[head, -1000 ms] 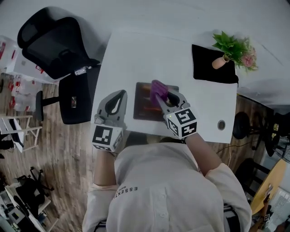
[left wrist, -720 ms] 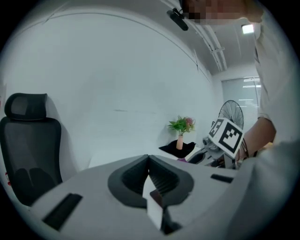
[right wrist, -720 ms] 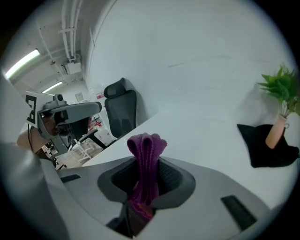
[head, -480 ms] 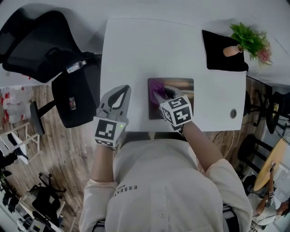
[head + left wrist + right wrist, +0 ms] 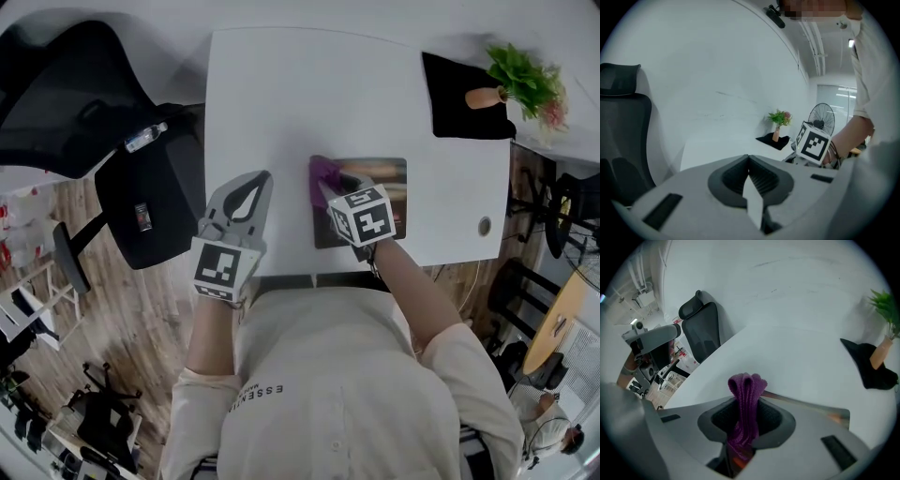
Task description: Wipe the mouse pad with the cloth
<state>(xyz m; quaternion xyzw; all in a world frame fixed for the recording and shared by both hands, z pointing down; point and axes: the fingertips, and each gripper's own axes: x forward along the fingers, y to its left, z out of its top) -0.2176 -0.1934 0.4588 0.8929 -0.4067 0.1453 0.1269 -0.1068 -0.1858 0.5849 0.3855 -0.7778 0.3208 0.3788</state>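
Ribbed knit cloth, matt table

the left gripper is over the near left corner of the desk, its jaws pressed together on nothing and pointing toward the far edge. the left forearm runs straight back to the body. the right gripper is by the near edge, right of the middle, jaws clamped on the purple cloth. the right forearm angles in from the right.

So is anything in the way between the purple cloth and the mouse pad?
No, nothing visible is. The right gripper holds the purple cloth right at the mouse pad's left edge, with only bare pad beside it.
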